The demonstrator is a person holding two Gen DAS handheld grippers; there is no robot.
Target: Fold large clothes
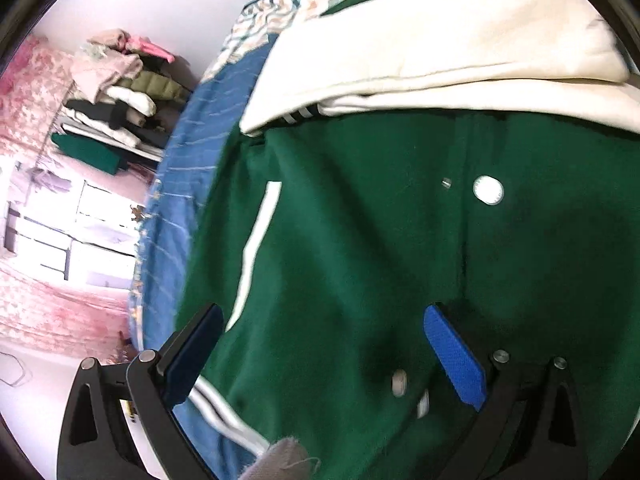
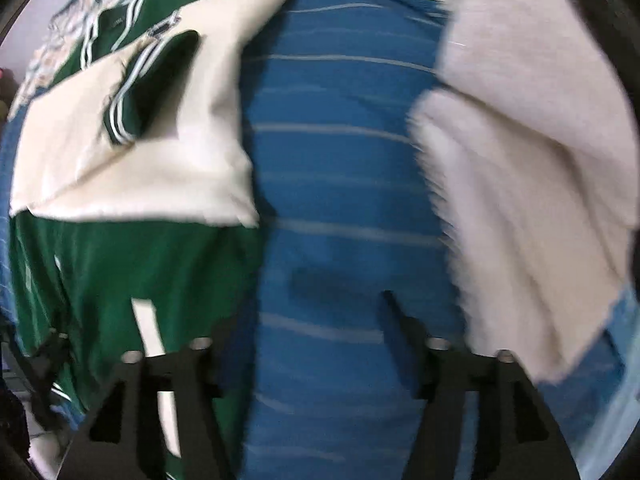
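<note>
A green varsity jacket point(image 1: 360, 240) with cream sleeves point(image 1: 440, 56) lies flat on a blue striped bedsheet point(image 1: 188, 208), both sleeves folded across its chest. My left gripper point(image 1: 320, 344) hovers open over the jacket's lower front, blue pads wide apart, nothing between them. In the right wrist view the same jacket point(image 2: 132, 280) lies at the left with its cream sleeve point(image 2: 140, 172) across it. My right gripper point(image 2: 308, 320) points down at the bare blue sheet point(image 2: 340, 160) beside the jacket, jaws open and empty. The view is blurred.
A pale grey knit garment point(image 2: 520, 184) lies on the bed right of the right gripper. A stack of folded clothes point(image 1: 120, 96) sits by the wall beyond the bed's edge, with pink curtains point(image 1: 36, 92) and a bright window point(image 1: 72, 240) behind.
</note>
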